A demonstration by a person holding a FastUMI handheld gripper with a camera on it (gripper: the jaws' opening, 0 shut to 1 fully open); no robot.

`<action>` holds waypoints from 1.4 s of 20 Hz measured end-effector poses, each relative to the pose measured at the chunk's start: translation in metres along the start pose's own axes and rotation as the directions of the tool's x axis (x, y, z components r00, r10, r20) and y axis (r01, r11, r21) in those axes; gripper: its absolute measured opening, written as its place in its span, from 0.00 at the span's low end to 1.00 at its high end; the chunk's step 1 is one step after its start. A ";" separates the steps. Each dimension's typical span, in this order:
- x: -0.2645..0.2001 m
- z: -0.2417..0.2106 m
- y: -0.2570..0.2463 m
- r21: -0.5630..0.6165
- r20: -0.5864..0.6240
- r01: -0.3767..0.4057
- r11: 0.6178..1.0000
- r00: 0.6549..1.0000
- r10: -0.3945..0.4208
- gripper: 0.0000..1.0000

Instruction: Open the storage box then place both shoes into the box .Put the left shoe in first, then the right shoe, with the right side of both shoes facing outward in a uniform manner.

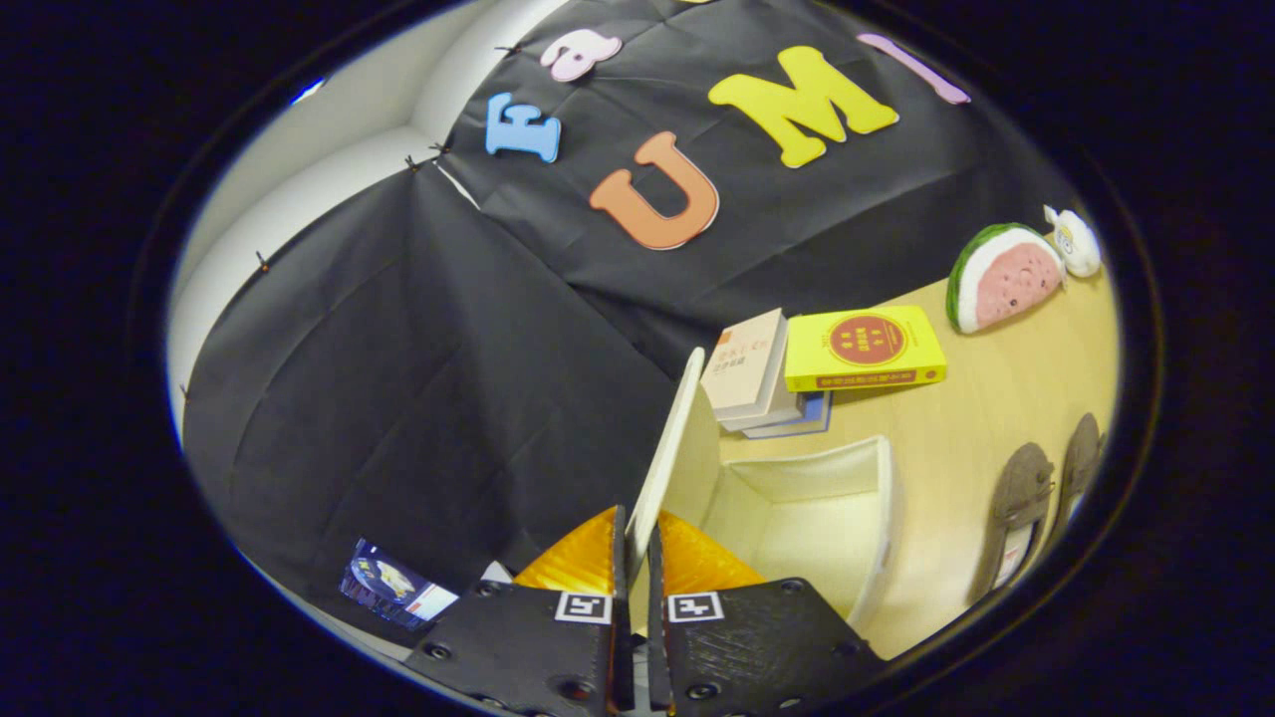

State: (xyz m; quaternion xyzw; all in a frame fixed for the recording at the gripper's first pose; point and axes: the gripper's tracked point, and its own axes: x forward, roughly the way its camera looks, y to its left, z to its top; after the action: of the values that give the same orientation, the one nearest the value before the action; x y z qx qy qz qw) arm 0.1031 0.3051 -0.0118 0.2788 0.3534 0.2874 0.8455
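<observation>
Lid (669,453) of storage box (807,518) pinched edge-on between the jaws of the gripper (637,558); both fingers press its thin lower edge, lid raised and tilted, running up and away from the fingertips toward the books. Box open, cream inside, nothing in it; its cavity sits just ahead and to the right of the fingers. Near rim of box curves close by the right finger; far wall meets the lid at the hinge side.

Shoes (1036,503): pair, grey-brown, lying side by side on the wooden surface (981,408), right of the box w/ a strip of bare wood between box wall and nearer shoe. The two shoes are almost touching each other. Which is left or right shoe: cannot tell.

Beyond box: stack of books (755,376), top one pale, leaning right behind the lid's top edge; yellow book (865,349) just beside the stack, touching it. Farther back, watermelon-slice toy (1001,277) against the black cloth wall, small white figure (1074,241) just beside it.

Open room: bare surface between yellow book, box and shoes. Left of lid, black cloth close in; small printed card (393,585) low by the left finger.
</observation>
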 end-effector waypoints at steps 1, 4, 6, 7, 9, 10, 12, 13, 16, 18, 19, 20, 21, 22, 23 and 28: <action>0.009 0.003 0.012 -0.026 0.003 0.005 1.000 1.000 -0.005 0.08; 0.040 -0.001 0.051 -0.145 -0.003 0.008 0.989 1.000 -0.009 0.15; 0.061 -0.006 0.069 -0.187 -0.006 0.014 0.982 1.000 -0.016 0.18; 0.069 -0.011 0.077 -0.201 -0.016 0.020 0.979 1.000 -0.024 0.21; 0.080 -0.016 0.093 -0.244 -0.014 0.018 0.970 1.000 -0.022 0.39; 0.084 -0.018 0.102 -0.263 -0.005 0.009 0.965 1.000 -0.011 0.52; 0.087 -0.024 0.114 -0.296 0.001 0.005 0.955 1.000 -0.005 0.79; 0.089 -0.029 0.114 -0.309 -0.006 0.009 0.951 1.000 -0.011 0.82; 0.083 -0.033 0.107 -0.339 0.001 0.026 0.940 1.000 -0.027 0.94; 0.074 -0.028 0.088 -0.358 0.028 0.068 0.931 0.998 -0.062 0.95; 0.068 -0.025 0.076 -0.364 0.041 0.093 0.927 0.996 -0.084 0.95; 0.063 -0.023 0.064 -0.370 0.047 0.112 0.922 0.994 -0.102 0.95; 0.058 -0.024 0.052 -0.373 0.051 0.131 0.919 0.991 -0.121 0.95; 0.052 -0.021 0.036 -0.368 0.057 0.163 0.915 0.987 -0.153 0.95; 0.045 -0.017 0.018 -0.364 0.067 0.201 0.910 0.980 -0.190 0.95; 0.008 0.005 -0.079 -0.419 0.182 0.437 0.796 0.899 -0.398 0.95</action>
State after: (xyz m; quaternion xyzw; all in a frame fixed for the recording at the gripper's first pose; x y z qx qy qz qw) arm 0.1340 0.2557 -0.0652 0.0024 0.2939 0.1556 0.9431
